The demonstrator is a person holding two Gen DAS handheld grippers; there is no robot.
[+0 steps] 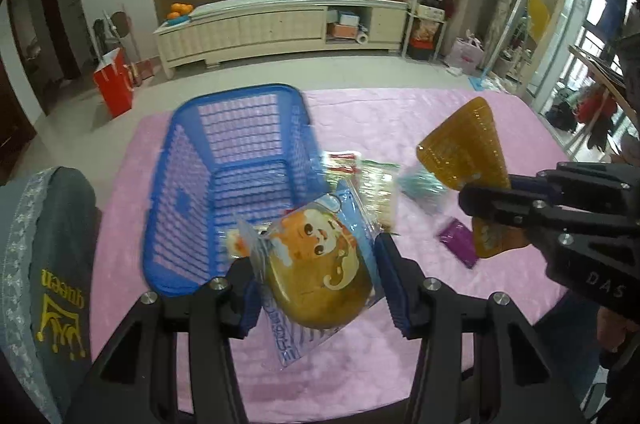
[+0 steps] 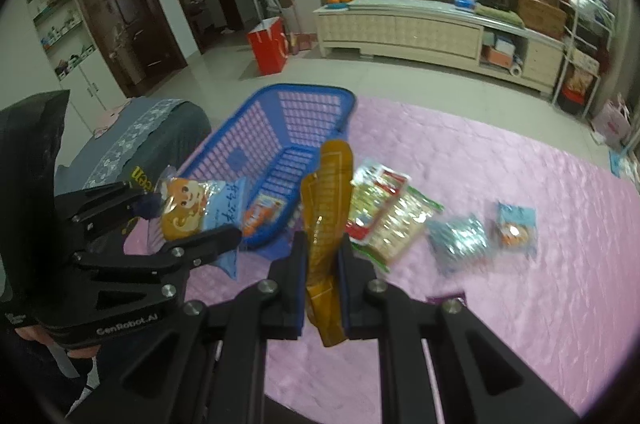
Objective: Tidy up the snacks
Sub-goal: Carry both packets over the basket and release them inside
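My left gripper (image 1: 316, 264) is shut on a blue-and-orange cartoon bread packet (image 1: 320, 276), held above the pink table just right of the blue basket (image 1: 224, 184). My right gripper (image 2: 322, 240) is shut on an amber ridged packet (image 2: 328, 192) that stands up between its fingers. From the left wrist view the right gripper (image 1: 488, 192) and its amber packet (image 1: 468, 148) hang at the right. In the right wrist view the left gripper (image 2: 192, 218) holds the bread packet (image 2: 200, 208) beside the basket (image 2: 296, 128). A small orange-and-white packet (image 2: 262, 212) lies in the basket's near corner.
Green-and-red packets (image 2: 384, 220), a light-blue packet (image 2: 460, 240), a blue packet with an orange picture (image 2: 516, 228) and a purple packet (image 1: 458, 240) lie on the pink tablecloth (image 2: 500, 324). A grey-covered chair (image 1: 48, 264) stands at the table's left side.
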